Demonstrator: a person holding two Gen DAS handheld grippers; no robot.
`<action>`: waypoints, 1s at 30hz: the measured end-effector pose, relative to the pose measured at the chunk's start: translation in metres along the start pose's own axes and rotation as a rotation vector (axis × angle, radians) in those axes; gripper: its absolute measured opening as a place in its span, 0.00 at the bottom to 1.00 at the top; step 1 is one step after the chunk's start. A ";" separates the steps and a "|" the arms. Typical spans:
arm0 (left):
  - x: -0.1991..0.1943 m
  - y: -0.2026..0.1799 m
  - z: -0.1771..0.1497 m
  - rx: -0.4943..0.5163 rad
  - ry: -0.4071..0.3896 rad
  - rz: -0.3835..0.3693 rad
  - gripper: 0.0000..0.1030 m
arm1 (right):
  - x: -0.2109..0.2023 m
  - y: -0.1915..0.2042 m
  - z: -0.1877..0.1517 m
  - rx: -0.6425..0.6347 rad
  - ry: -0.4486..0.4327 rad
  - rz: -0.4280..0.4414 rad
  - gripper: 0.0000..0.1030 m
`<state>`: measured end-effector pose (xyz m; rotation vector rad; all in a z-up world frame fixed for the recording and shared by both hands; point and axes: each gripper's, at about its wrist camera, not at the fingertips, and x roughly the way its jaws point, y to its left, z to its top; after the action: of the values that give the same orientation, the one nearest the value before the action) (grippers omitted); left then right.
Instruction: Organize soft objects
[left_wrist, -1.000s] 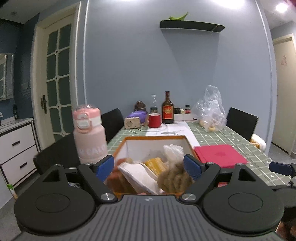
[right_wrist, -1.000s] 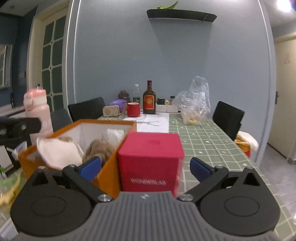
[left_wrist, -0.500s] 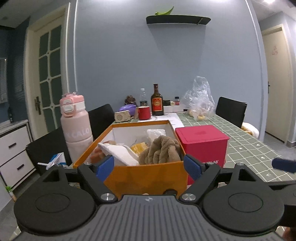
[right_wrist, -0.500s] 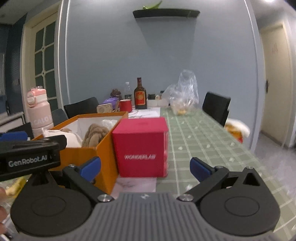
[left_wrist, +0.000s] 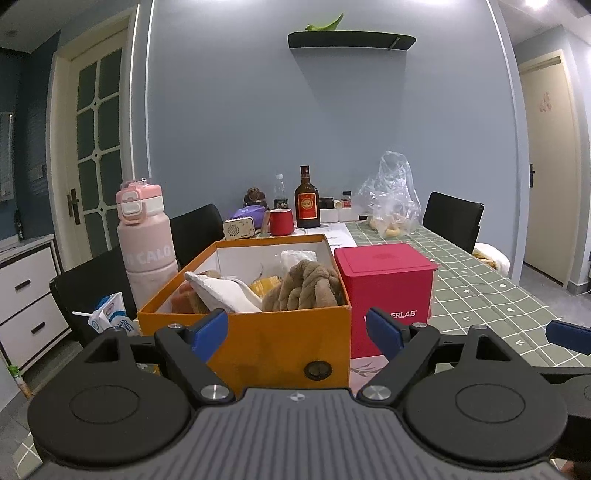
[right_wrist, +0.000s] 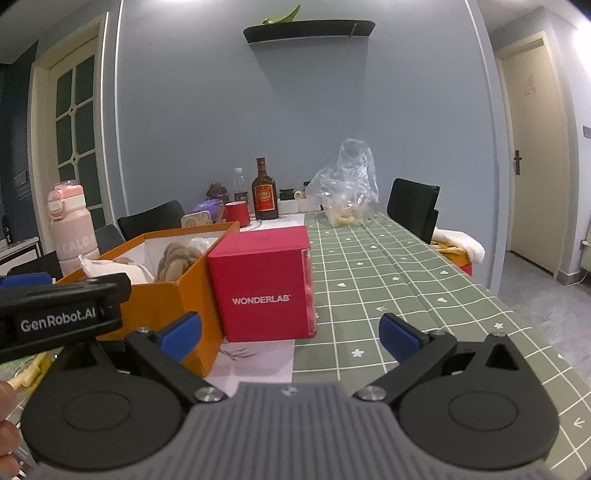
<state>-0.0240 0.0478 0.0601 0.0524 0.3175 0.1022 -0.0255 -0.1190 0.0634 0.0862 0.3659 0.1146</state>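
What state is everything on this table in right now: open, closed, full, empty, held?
Orange box: open, no lid, soft items inside.
Brown plush: lying in the box.
White cloth: lying in the box.
Red box: lid on.
Pink bottle: upright, cap shut.
Left gripper: open, empty.
Right gripper: open, empty.

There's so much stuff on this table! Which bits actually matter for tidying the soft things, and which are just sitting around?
Part of the job:
orange box
brown plush bundle in it
white cloth in it
left gripper, open
right gripper, open

Just lying about:
red box
pink bottle
brown glass bottle
red mug
plastic bag
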 end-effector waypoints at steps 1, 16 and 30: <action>0.000 0.000 0.000 -0.003 0.002 0.001 0.96 | -0.001 0.000 0.000 0.000 -0.006 0.001 0.97; -0.001 -0.009 -0.001 0.040 -0.004 -0.016 0.96 | -0.002 -0.005 -0.005 0.015 -0.019 -0.013 0.97; -0.002 -0.013 -0.001 0.034 0.000 -0.024 0.96 | -0.004 -0.009 -0.006 0.027 -0.015 -0.014 0.97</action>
<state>-0.0251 0.0343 0.0586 0.0820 0.3196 0.0728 -0.0301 -0.1277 0.0584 0.1113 0.3535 0.0956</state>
